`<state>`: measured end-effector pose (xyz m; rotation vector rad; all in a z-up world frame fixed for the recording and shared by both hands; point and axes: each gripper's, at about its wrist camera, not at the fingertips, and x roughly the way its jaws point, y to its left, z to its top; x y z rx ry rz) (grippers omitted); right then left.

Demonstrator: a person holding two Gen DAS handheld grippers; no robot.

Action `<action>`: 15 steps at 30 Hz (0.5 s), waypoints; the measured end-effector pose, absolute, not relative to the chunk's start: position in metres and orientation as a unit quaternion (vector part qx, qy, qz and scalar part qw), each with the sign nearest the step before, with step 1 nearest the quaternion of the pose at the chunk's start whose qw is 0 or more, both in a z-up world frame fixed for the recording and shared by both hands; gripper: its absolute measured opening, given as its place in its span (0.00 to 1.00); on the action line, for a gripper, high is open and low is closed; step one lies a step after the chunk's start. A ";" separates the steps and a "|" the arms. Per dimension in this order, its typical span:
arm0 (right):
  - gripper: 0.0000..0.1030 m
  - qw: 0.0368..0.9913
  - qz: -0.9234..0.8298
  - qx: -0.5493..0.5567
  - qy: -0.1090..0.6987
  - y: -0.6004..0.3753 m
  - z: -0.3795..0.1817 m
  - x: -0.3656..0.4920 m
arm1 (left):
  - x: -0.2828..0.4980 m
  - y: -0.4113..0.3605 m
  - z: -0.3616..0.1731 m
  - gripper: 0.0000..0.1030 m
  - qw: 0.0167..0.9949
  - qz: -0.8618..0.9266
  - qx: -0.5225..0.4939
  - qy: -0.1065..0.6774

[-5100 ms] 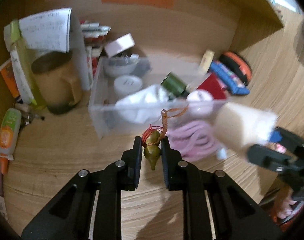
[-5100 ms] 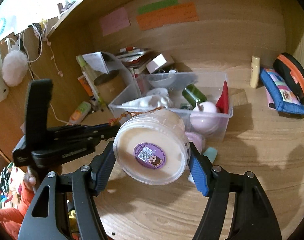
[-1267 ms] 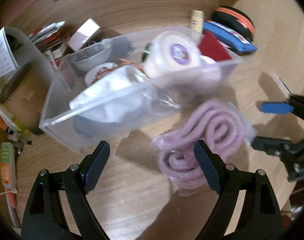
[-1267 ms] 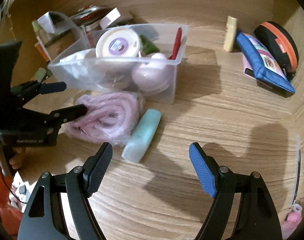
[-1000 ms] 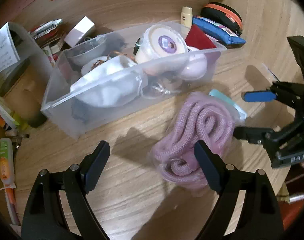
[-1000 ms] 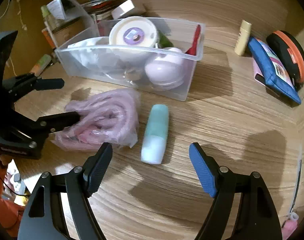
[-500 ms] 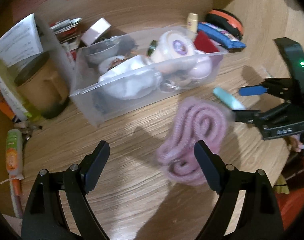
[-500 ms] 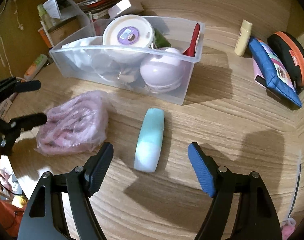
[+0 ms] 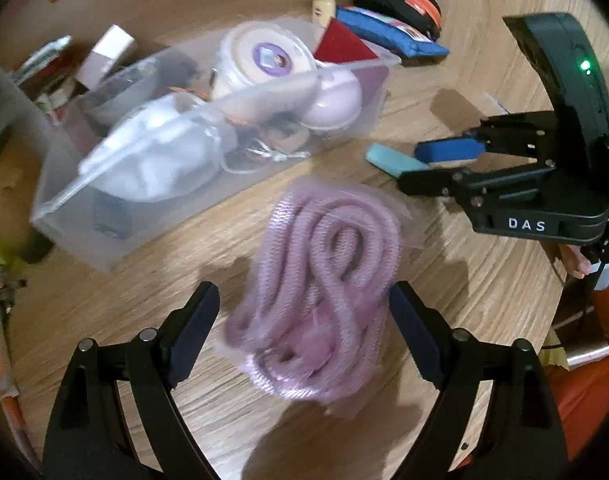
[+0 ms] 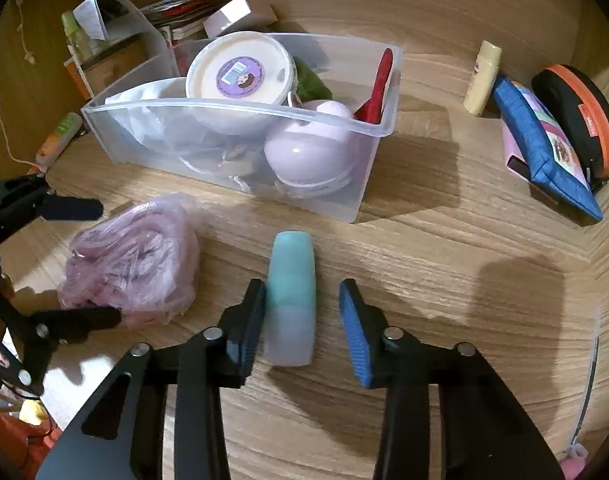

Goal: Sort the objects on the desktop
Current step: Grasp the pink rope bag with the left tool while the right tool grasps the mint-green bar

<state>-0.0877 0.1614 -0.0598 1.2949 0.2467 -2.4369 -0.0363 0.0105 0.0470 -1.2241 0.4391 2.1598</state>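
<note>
Claws both gape: left claw straddles one pink rope bundle, right claw one teal tube.

A bin stands at the back of the desk, with a tub and a ball inside. In front of it lie a bagged rope on the left and a tube beside it on the right. Pouches lie far right.

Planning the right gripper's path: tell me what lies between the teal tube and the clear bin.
In the right wrist view, only bare wooden desk separates the teal tube from the clear bin.
</note>
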 end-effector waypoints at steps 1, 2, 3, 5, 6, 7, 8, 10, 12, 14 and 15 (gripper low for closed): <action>0.26 0.185 -0.865 0.459 0.087 0.162 -0.060 -0.088 | -0.037 0.013 0.045 0.85 0.307 0.812 -0.467 0.168; 0.22 0.185 -0.865 0.458 0.086 0.162 -0.060 -0.089 | -0.038 0.016 0.043 0.85 0.307 0.810 -0.470 0.169; 0.22 0.186 -0.865 0.459 0.084 0.162 -0.059 -0.090 | -0.039 0.018 0.041 0.85 0.306 0.808 -0.474 0.170; 0.22 0.189 -0.865 0.459 0.078 0.163 -0.059 -0.091 | -0.040 0.023 0.039 0.88 0.302 0.808 -0.475 0.172; 0.22 0.190 -0.865 0.459 0.076 0.164 -0.059 -0.092 | -0.040 0.025 0.039 0.88 0.303 0.808 -0.475 0.173; 0.22 0.192 -0.864 0.459 0.075 0.165 -0.060 -0.094 | -0.040 0.026 0.039 0.88 0.303 0.808 -0.475 0.172; 0.22 0.194 -0.864 0.458 0.073 0.165 -0.060 -0.094 | -0.040 0.029 0.040 0.88 0.303 0.809 -0.473 0.170; 0.22 0.198 -0.864 0.459 0.067 0.165 -0.060 -0.094 | -0.039 0.031 0.040 0.88 0.298 0.816 -0.466 0.165; 0.22 0.203 -0.864 0.457 0.062 0.165 -0.059 -0.094 | -0.038 0.034 0.041 0.86 0.298 0.819 -0.462 0.163; 0.22 0.204 -0.866 0.454 0.059 0.164 -0.057 -0.092 | -0.039 0.034 0.043 0.74 0.295 0.823 -0.458 0.158; 0.22 0.205 -0.866 0.452 0.057 0.164 -0.055 -0.091 | -0.039 0.033 0.044 0.72 0.292 0.825 -0.458 0.156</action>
